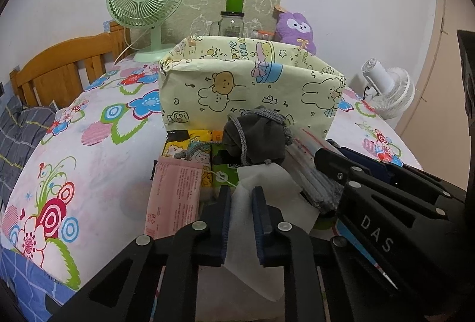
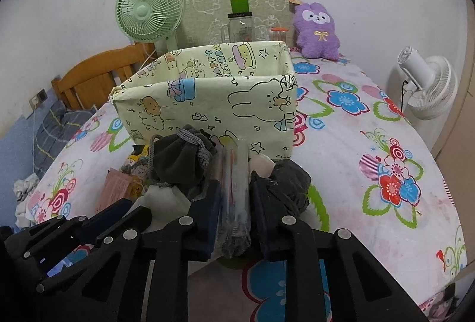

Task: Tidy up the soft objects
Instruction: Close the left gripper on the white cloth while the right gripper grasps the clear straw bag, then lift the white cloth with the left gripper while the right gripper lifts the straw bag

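My left gripper [image 1: 240,203] is shut on a white foam sheet [image 1: 267,182] lying at the front of a small pile on the floral bedspread [image 1: 98,143]. My right gripper [image 2: 234,200] is shut on a long clear plastic packet [image 2: 236,173] that sticks out ahead of its pads. A grey drawstring pouch [image 1: 255,140] [image 2: 181,161] sits in the pile's middle, beside a pink packet [image 1: 175,197] and a yellow cartoon packet [image 1: 190,146]. A dark grey bag [image 2: 288,185] lies right of the right gripper. Behind the pile stands an open pale yellow cartoon fabric box [image 1: 252,90] [image 2: 207,102].
A purple plush [image 2: 317,31] leans against the far wall, next to a glass jar [image 2: 240,25]. A green fan [image 2: 148,13] stands at the back left and a white fan [image 2: 430,87] off the bed's right side. A wooden headboard [image 1: 59,66] is at left.
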Action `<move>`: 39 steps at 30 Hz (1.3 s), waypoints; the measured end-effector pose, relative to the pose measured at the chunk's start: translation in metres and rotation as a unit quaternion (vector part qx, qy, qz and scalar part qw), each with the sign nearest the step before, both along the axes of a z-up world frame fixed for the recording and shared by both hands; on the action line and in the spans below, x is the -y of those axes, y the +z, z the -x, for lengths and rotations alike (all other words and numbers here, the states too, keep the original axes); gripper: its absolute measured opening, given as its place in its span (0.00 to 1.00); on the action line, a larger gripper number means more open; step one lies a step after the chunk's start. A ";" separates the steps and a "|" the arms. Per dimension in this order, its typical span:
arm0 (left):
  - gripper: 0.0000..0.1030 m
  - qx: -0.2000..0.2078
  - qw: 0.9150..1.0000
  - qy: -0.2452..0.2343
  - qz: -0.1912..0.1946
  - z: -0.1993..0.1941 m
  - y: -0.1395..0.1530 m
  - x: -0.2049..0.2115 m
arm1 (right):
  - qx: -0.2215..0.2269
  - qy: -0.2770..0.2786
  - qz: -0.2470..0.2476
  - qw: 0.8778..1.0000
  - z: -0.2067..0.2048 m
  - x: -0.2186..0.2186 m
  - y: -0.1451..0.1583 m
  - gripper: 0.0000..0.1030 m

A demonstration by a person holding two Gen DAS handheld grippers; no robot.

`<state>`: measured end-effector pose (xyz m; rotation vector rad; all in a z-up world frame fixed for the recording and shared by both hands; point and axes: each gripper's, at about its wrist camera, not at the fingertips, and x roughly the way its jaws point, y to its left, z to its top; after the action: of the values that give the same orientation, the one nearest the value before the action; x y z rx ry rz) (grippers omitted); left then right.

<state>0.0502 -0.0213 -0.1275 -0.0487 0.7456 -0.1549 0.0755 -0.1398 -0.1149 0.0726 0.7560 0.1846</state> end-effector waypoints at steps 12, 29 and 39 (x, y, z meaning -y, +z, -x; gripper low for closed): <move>0.06 0.021 1.000 -0.005 0.000 0.006 0.018 0.004 | 0.017 -0.015 -0.004 1.000 0.006 0.005 0.016 0.18; 0.05 0.037 0.999 -0.017 0.006 0.010 0.032 0.012 | 0.041 -0.033 -0.015 0.999 0.016 0.016 0.036 0.18; 0.57 0.033 0.999 -0.022 0.003 0.019 0.021 0.014 | 0.043 -0.028 -0.014 0.999 0.026 0.015 0.026 0.18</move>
<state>0.0311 -0.0355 -0.1061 -0.0332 0.6805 -0.1998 0.0494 -0.1547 -0.0886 0.1109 0.6650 0.1433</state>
